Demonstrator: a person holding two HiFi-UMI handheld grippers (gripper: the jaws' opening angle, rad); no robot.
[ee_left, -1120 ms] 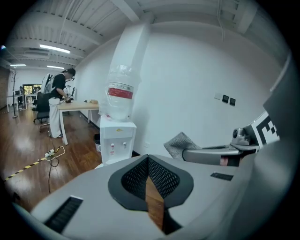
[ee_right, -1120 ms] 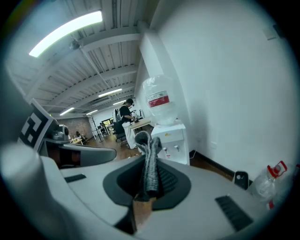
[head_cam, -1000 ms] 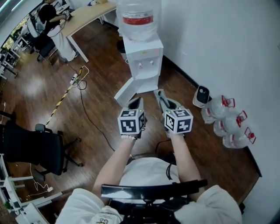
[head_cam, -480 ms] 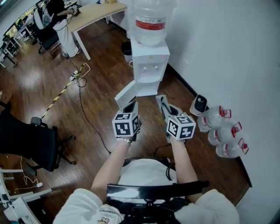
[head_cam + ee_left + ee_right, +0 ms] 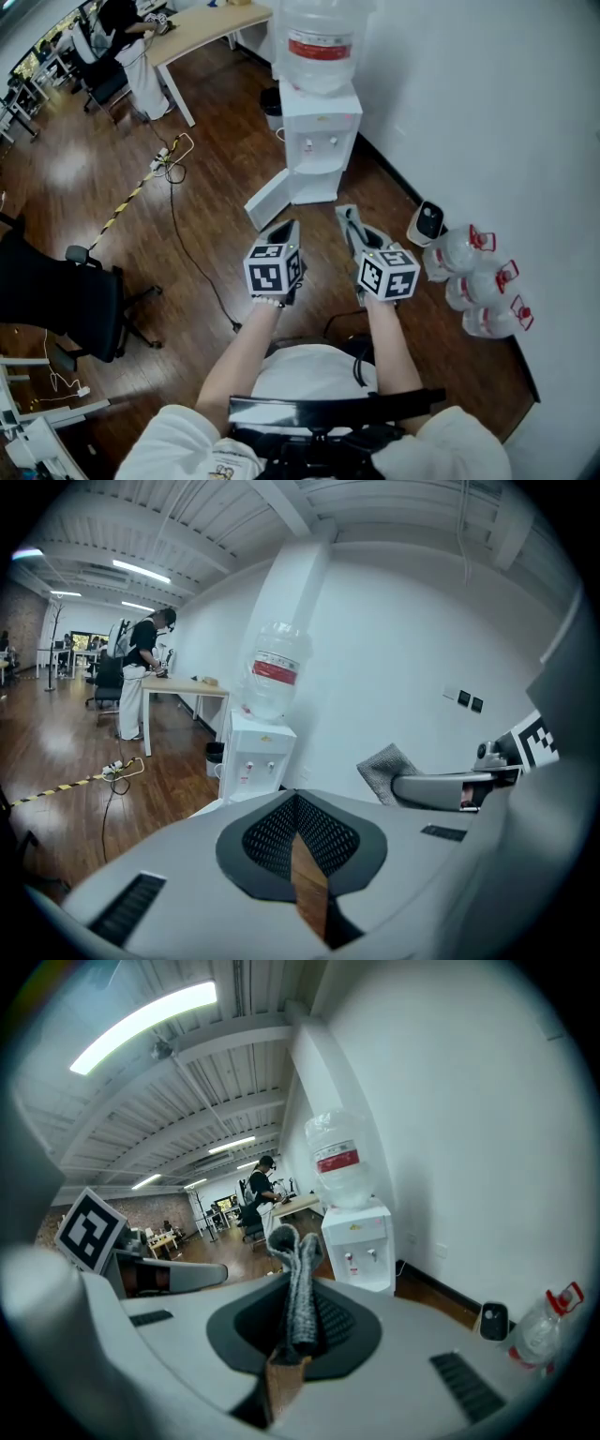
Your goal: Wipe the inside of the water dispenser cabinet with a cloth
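Since a second ago we have barely shifted: both grippers sit a touch lower in the head view and are still well short of the dispenser. Our right gripper [image 5: 295, 1283] has its fingers clenched on a grey cloth [image 5: 298, 1241], which stands folded between them and pokes out past the tips. Our left gripper [image 5: 296, 799] has its fingers pressed together with nothing between them. We hold the two side by side, pointing forward. Ahead, well apart from both, the white water dispenser [image 5: 319, 122] stands against the wall, with a large bottle [image 5: 321, 37] on top and its lower cabinet door [image 5: 272, 199] swung open to the left. The cabinet's inside cannot be made out from this angle. We judge this to be the approach: the cloth is in hand and no wiping has begun. The next move calls for getting closer and lower, then bringing the right gripper into the open cabinet so the cloth meets its inner walls.
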